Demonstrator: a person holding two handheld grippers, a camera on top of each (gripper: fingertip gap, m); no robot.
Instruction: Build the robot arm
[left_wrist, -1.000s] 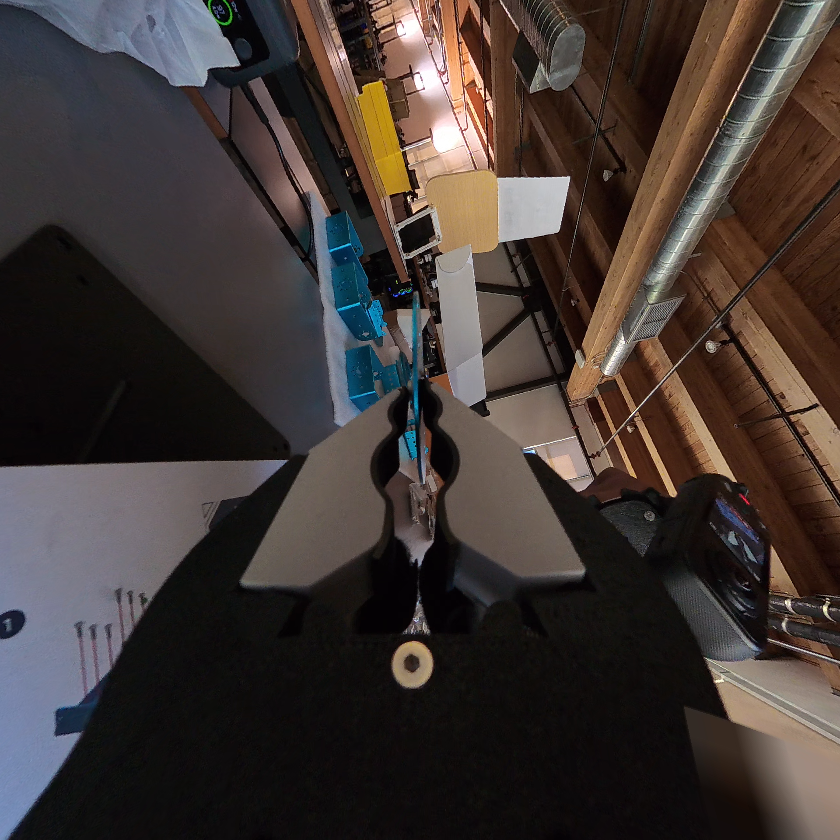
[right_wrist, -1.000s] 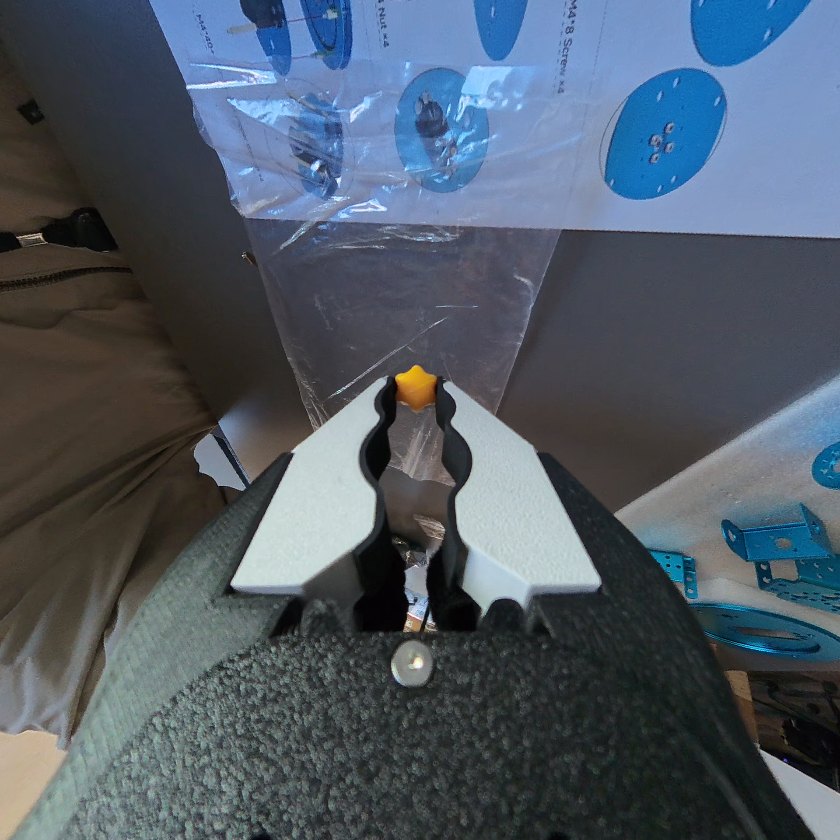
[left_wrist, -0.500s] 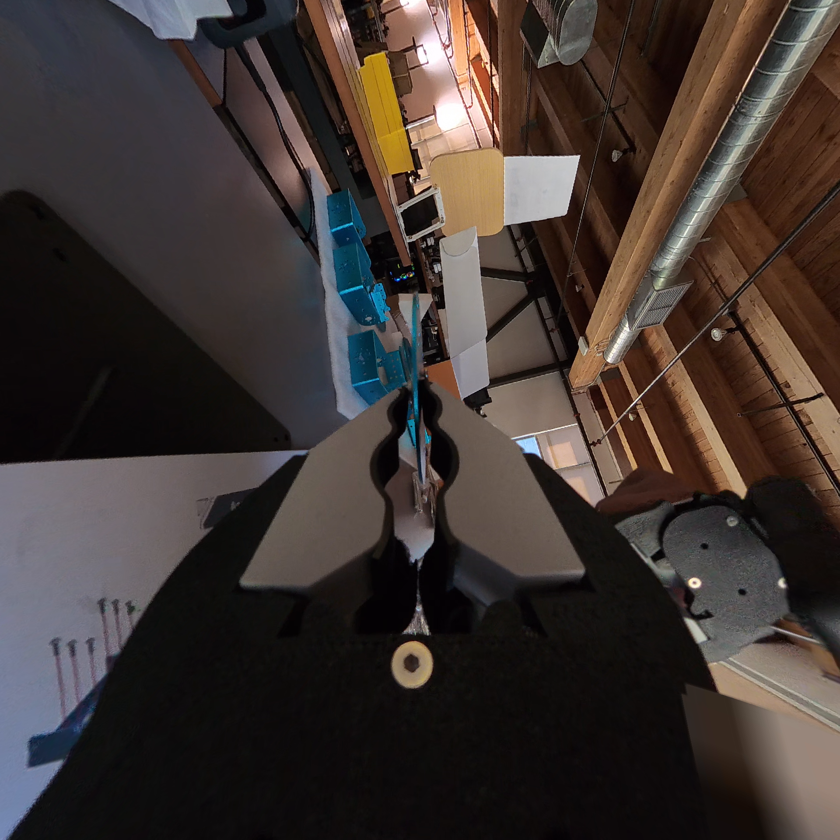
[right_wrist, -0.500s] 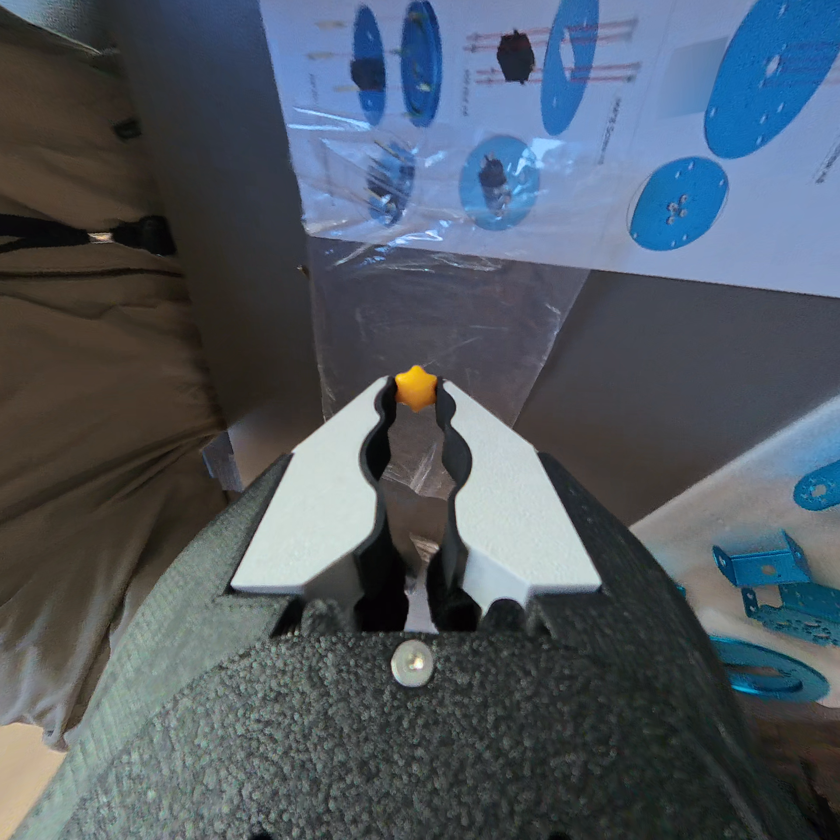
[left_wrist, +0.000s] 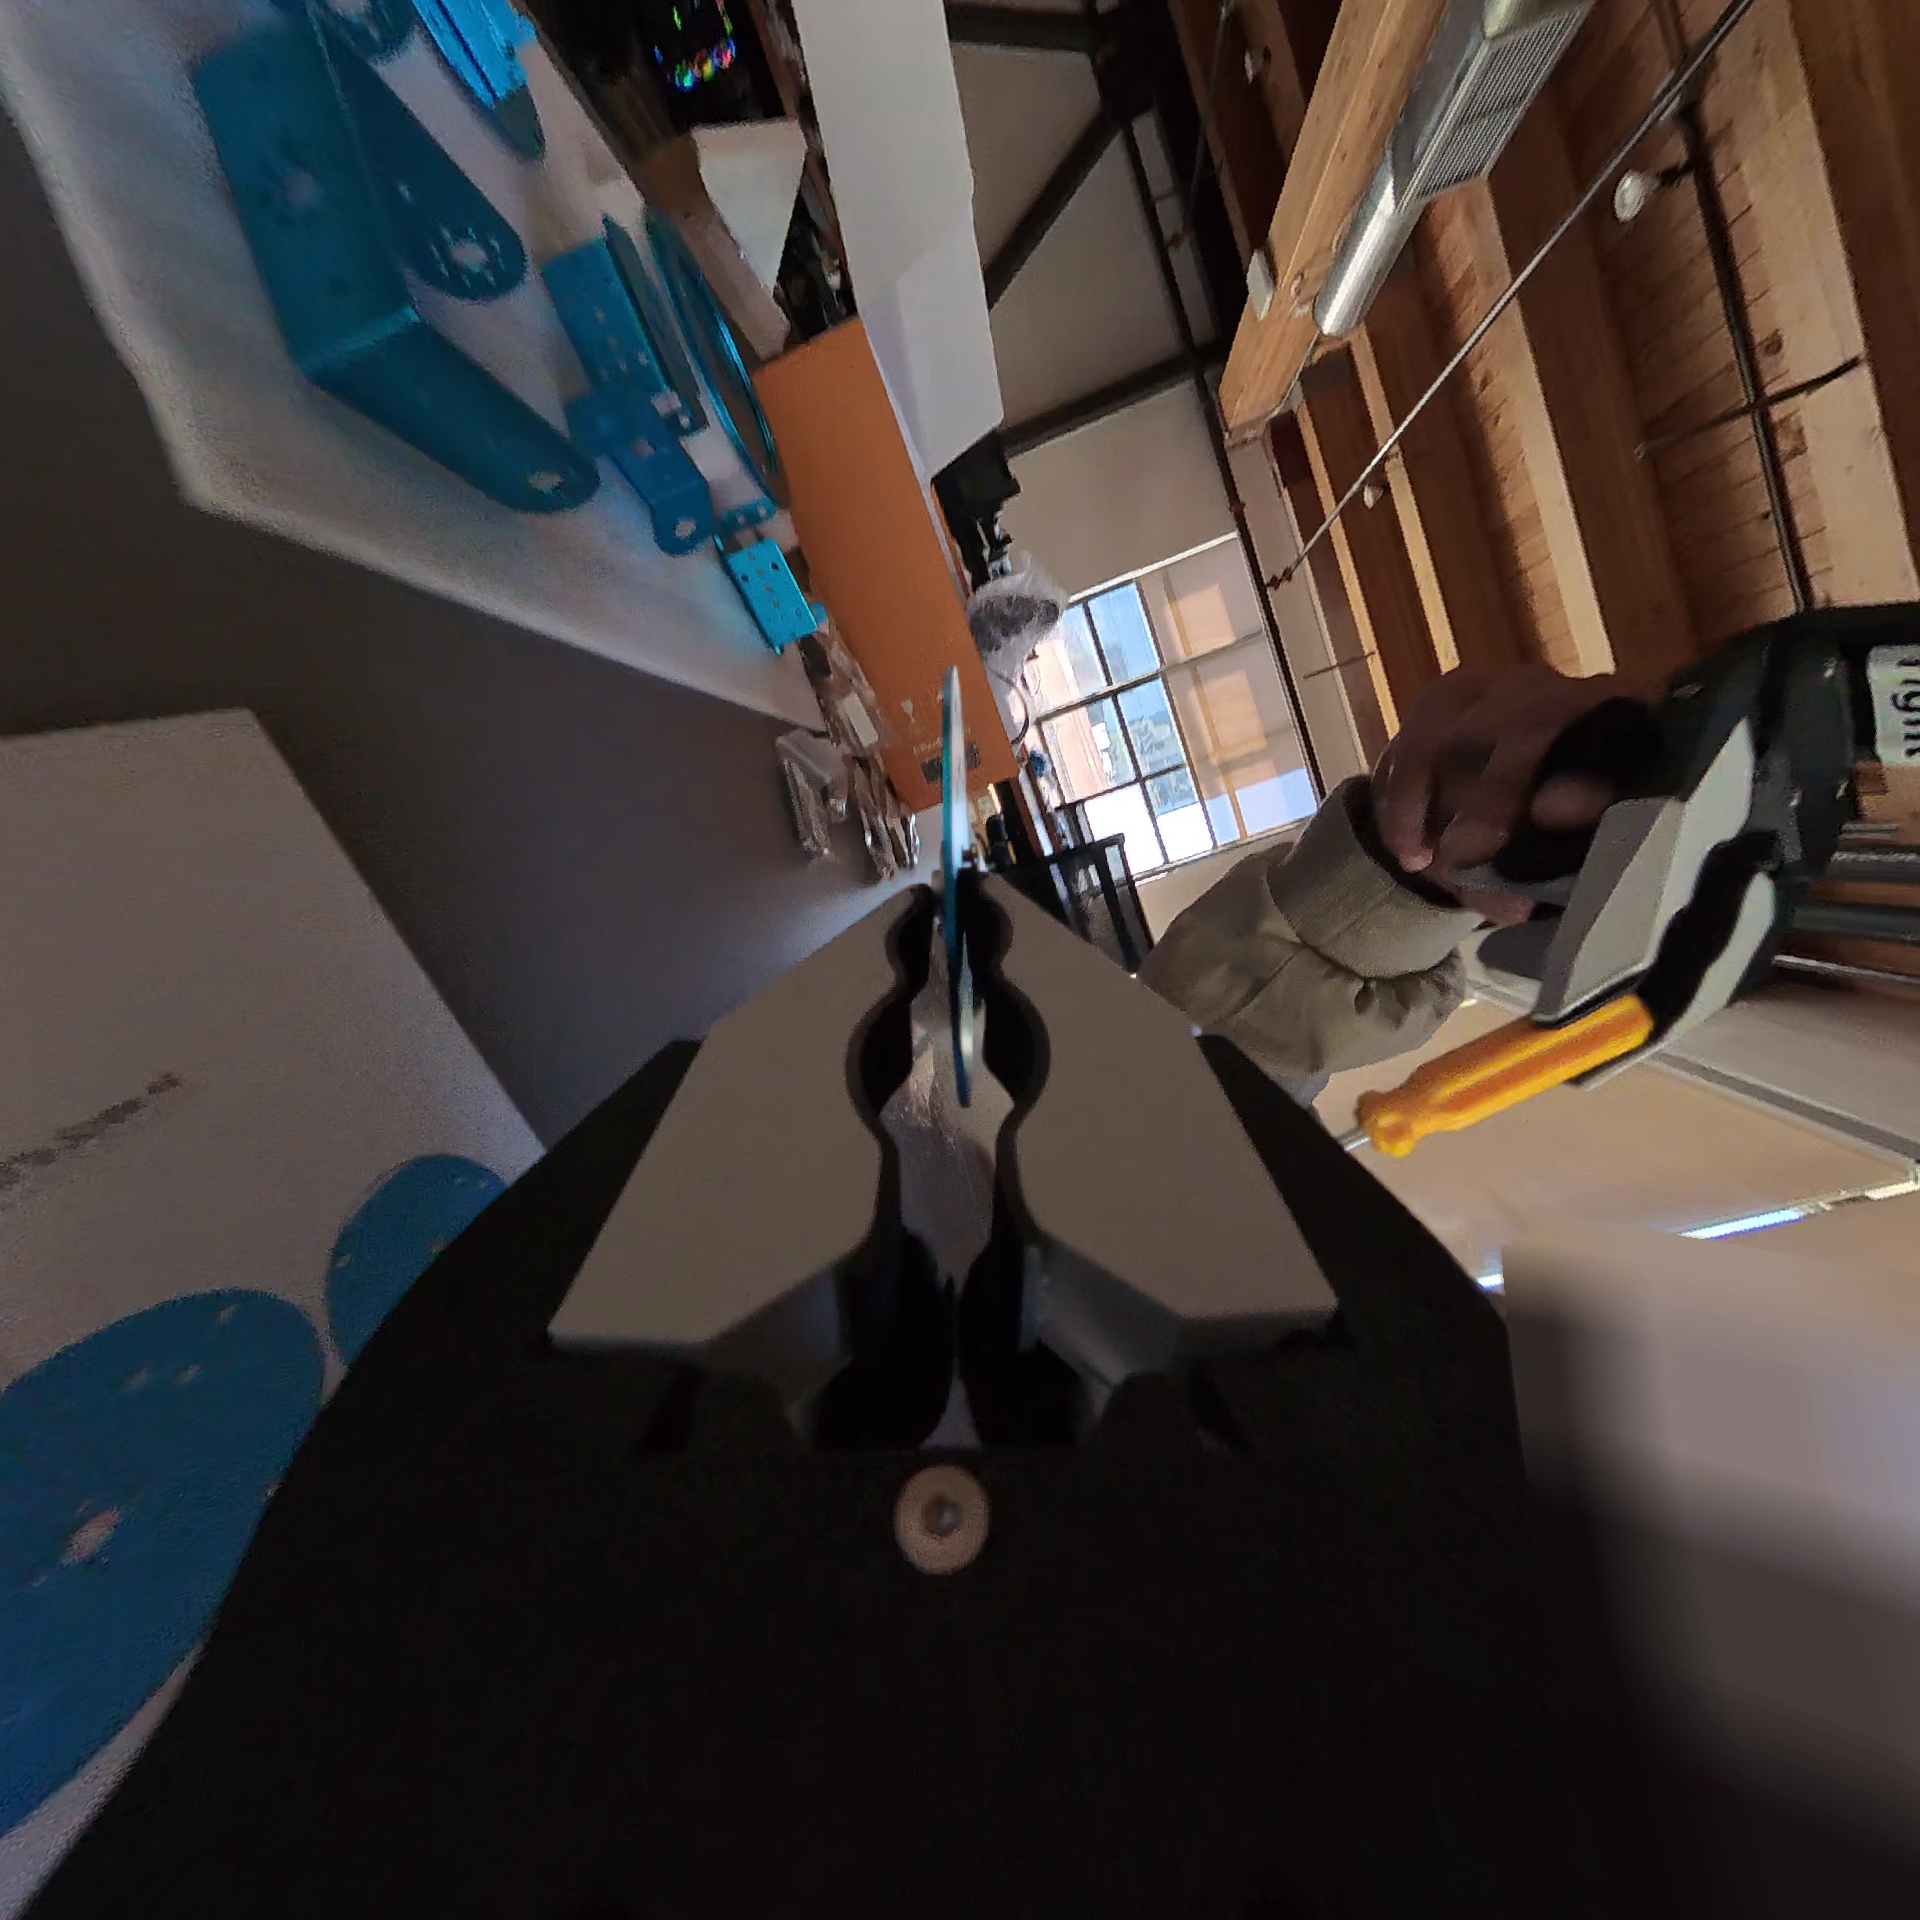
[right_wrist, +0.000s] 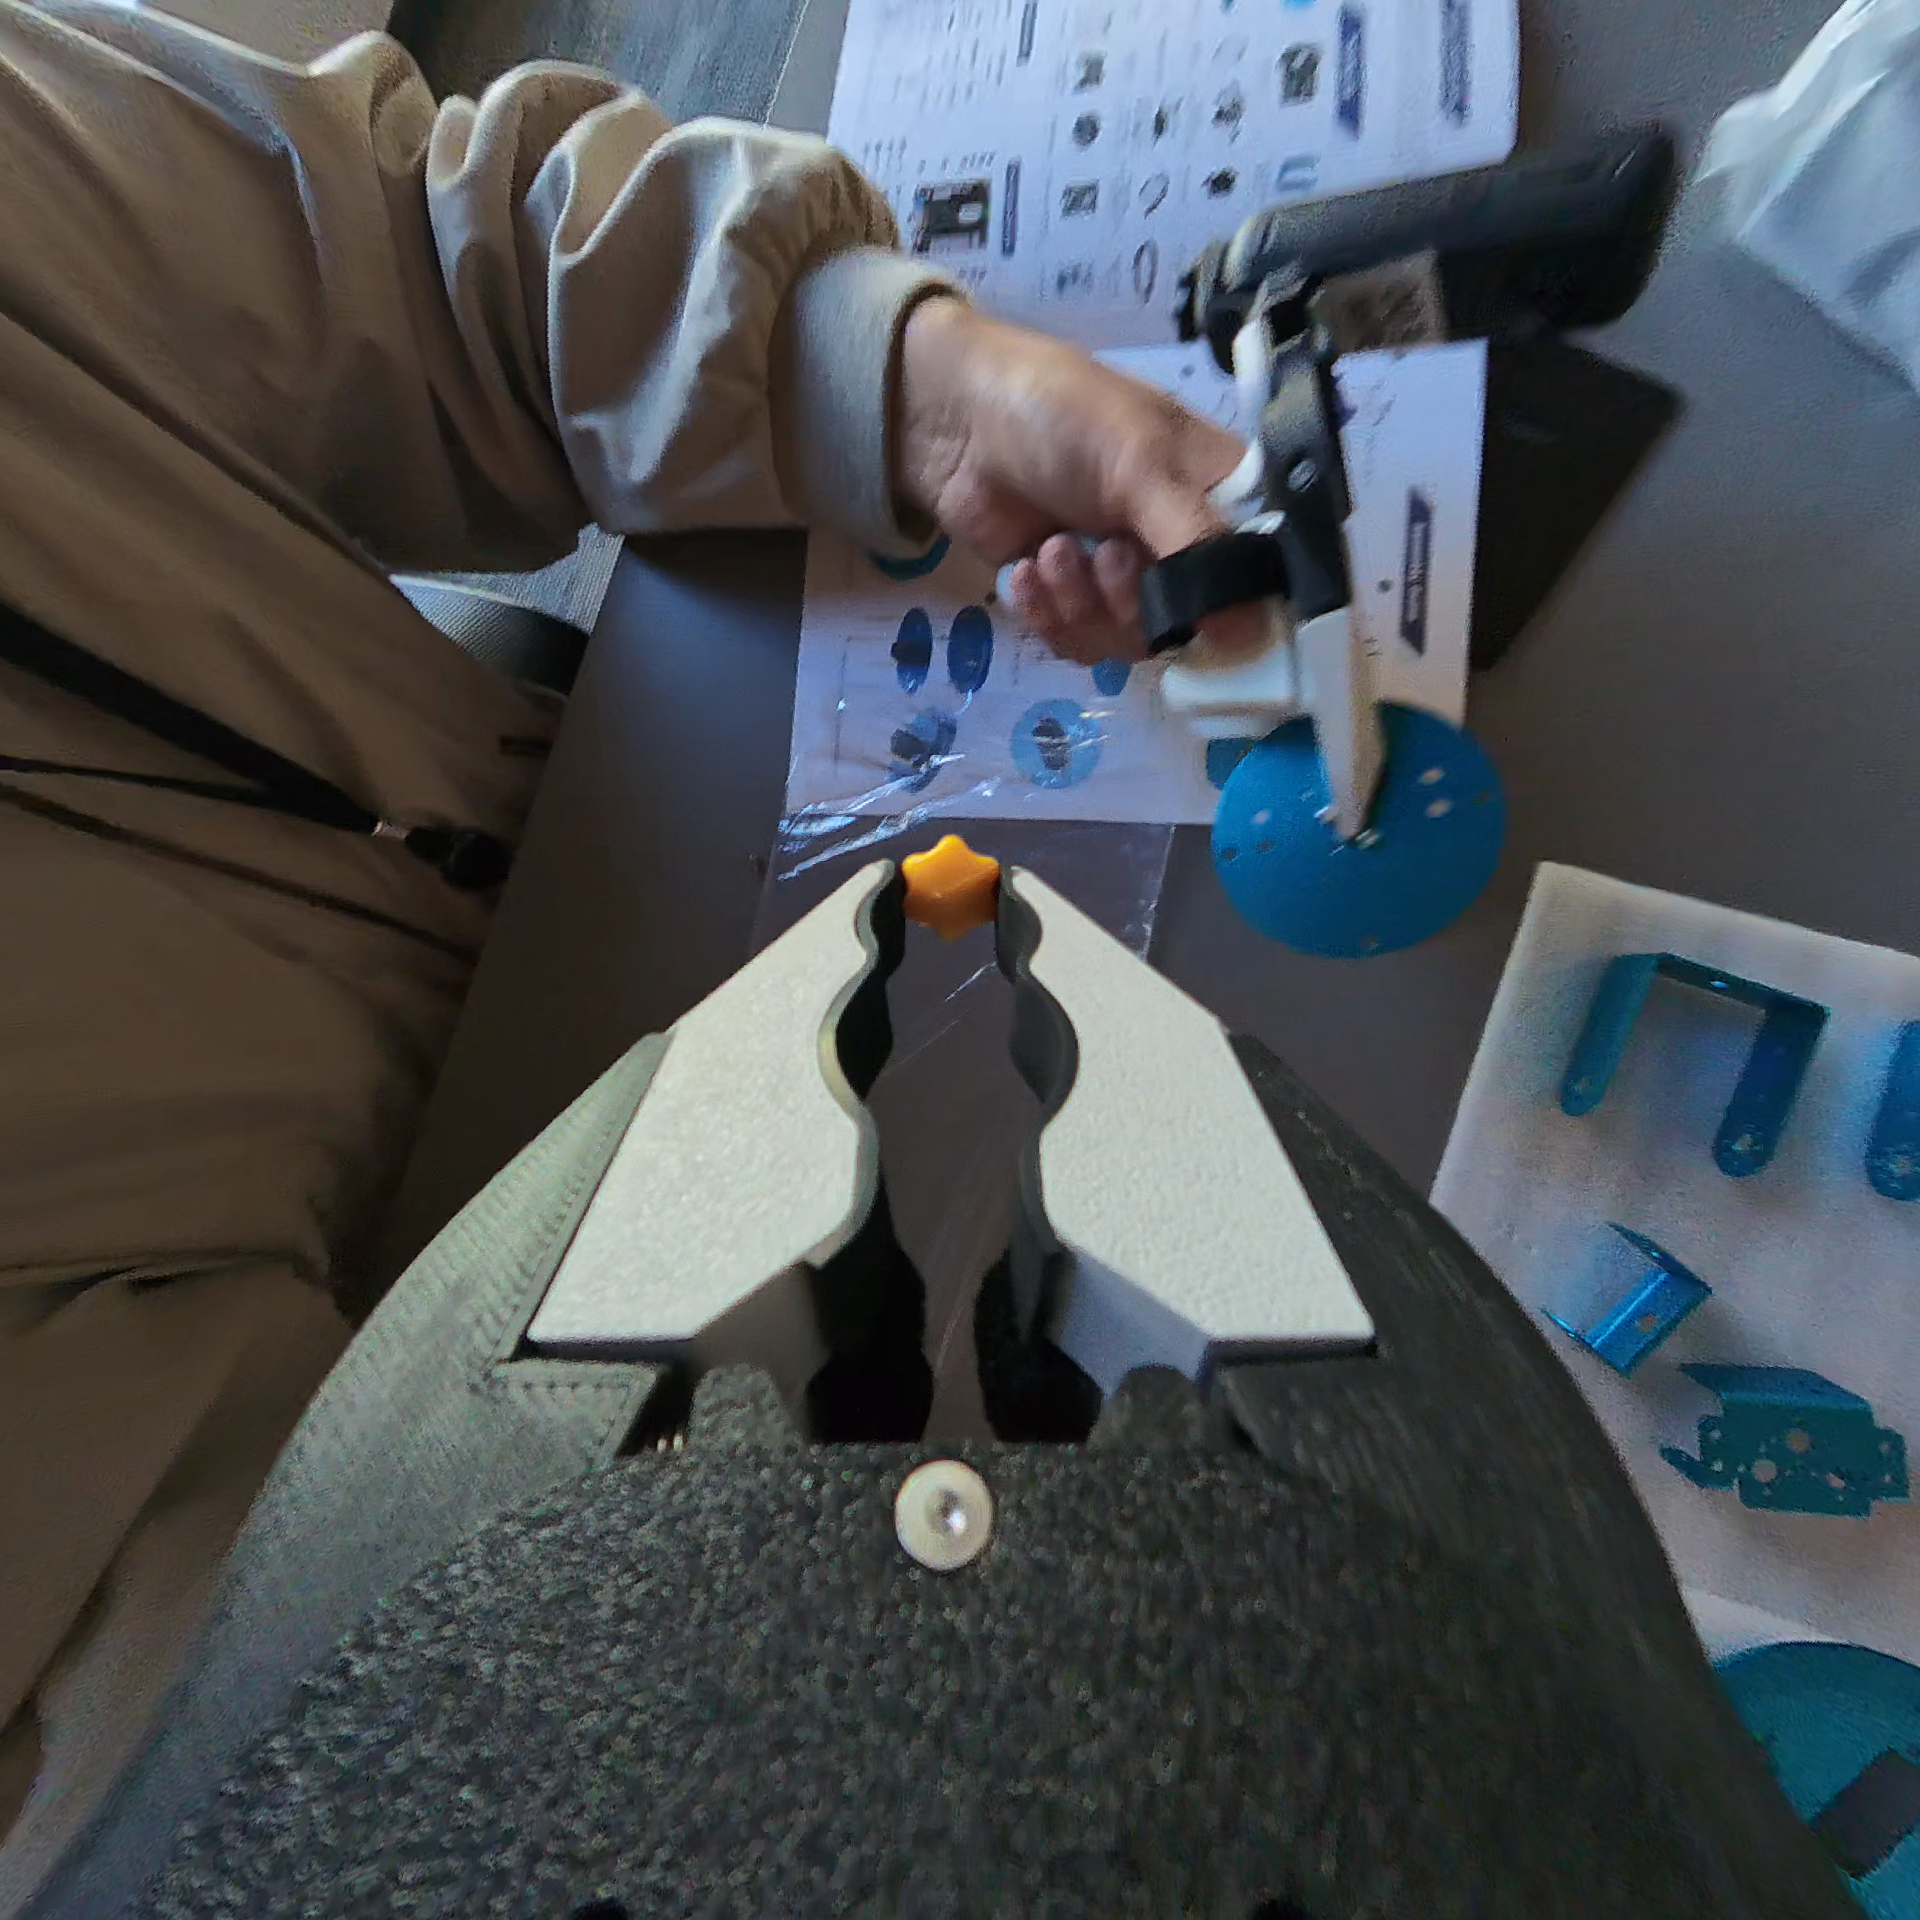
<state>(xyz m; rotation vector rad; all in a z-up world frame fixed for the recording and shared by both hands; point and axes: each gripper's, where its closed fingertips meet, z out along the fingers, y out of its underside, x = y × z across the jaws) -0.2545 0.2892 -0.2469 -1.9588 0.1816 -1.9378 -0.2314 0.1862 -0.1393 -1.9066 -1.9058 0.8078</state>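
Two grippers each pinch something. The left gripper (left_wrist: 961, 904) has its jaws pressed onto a blue disc (left_wrist: 954, 831), seen edge-on in its own view as a thin blue sliver standing up between the fingertips. From the right wrist view the same blue disc (right_wrist: 1356, 831) shows its face: round, flat, matte blue metal, with small holes near the middle and a few more toward the rim, held above the grey table (right_wrist: 1455, 987) just beside a printed instruction sheet (right_wrist: 1039, 675). A hand (right_wrist: 1049, 468) in a beige sleeve grips that tool's handle.

The right gripper (right_wrist: 949, 888) is clamped on an orange screwdriver (right_wrist: 949, 883), whose star-shaped handle end sits between the fingertips. In the left wrist view the orange screwdriver (left_wrist: 1507, 1070) juts out from the far tool, its metal shaft pointing toward the left gripper.

Blue metal brackets (right_wrist: 1683, 1049) lie on a white foam pad (right_wrist: 1538, 1195) at the right, well apart from the disc. A clear plastic bag (right_wrist: 987, 852) lies on the table beyond the right fingertips.
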